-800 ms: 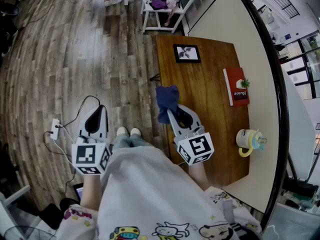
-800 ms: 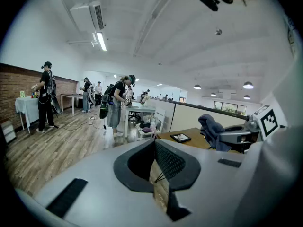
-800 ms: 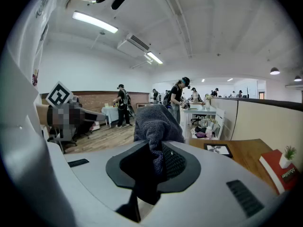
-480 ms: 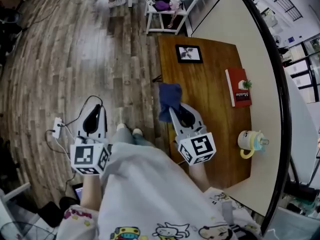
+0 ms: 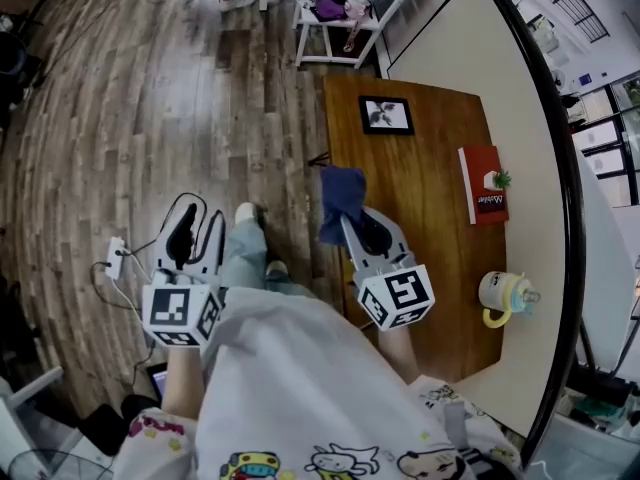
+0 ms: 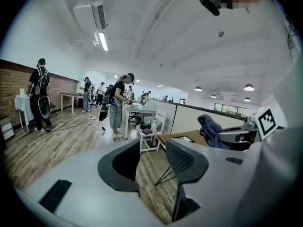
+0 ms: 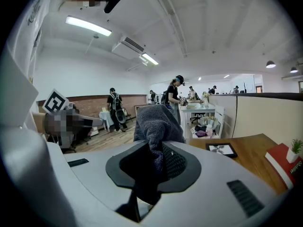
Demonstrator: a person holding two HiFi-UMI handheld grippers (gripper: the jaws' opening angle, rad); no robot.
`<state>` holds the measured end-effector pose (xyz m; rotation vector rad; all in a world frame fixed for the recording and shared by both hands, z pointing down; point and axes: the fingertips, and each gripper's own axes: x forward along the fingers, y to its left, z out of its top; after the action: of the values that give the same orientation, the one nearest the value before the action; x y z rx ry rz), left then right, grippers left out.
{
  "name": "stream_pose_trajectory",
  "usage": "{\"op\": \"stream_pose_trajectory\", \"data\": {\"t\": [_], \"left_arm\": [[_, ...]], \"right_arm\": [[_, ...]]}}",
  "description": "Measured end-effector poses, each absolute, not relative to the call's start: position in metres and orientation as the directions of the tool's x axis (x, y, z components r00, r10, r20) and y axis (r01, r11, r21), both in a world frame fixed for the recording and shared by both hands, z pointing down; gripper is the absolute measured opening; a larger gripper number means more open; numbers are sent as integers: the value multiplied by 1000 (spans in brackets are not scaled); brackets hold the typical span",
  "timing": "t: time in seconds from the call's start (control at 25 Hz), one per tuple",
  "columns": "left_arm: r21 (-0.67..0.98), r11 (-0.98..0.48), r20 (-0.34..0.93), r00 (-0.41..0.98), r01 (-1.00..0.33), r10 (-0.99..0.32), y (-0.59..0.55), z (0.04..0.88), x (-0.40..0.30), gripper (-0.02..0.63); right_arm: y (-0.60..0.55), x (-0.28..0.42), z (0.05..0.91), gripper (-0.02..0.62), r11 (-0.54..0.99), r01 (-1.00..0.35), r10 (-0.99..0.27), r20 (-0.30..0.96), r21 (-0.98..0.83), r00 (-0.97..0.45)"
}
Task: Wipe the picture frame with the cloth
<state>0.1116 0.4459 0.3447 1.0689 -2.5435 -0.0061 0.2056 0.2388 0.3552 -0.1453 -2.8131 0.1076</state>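
Jaws of the right gripper [image 7: 158, 159] are clamped on a dark blue knitted cloth [image 7: 156, 122], which bunches up above them and hangs a little below, the same grip as a moment ago. From overhead, that right gripper [image 5: 345, 218] sits over the near left edge of the brown wooden table [image 5: 430, 228], the cloth [image 5: 340, 193] draping past the edge. The left gripper [image 6: 154, 162] is released, its jaws apart with only floor showing between them; seen from the head view, the left gripper [image 5: 192, 218] hangs out over the plank floor, well apart from the table. Since the earlier frame the person has stepped forward: one white shoe [image 5: 245, 213] is now ahead of the other. The small black picture frame [image 5: 386, 115] lies flat at the table's far end, untouched, well beyond the cloth; the right gripper view has the frame [image 7: 221, 149] off to the right. A red book [image 5: 484, 185] and a pale mug with a yellow handle [image 5: 500, 293] lie along the table's right side.
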Motion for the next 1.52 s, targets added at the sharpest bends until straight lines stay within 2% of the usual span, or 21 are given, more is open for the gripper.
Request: {"op": "stream_pose_trajectory", "data": {"t": [0.52,0.76,1.04,1.52], "left_arm": [[168,665,329,-595,-727,-733,413,345,-42,153],[172,640,337,-566,-749,-753,399,346,-94,156],[179,590,350,-509,-788,-786,386,354,-128,172],[189,482,379,-389,-855,-839,353,366,-151,174]], "right_arm": [[206,63,353,55,996,43,65,323,-77,-944],[194,20,352,55,997,-11,16,338,-76,-941],[183,1,362,55,991,-95,-57,355,-90,-933],[158,13,372,55,956,-277,-219,386,-100,-896]]}}
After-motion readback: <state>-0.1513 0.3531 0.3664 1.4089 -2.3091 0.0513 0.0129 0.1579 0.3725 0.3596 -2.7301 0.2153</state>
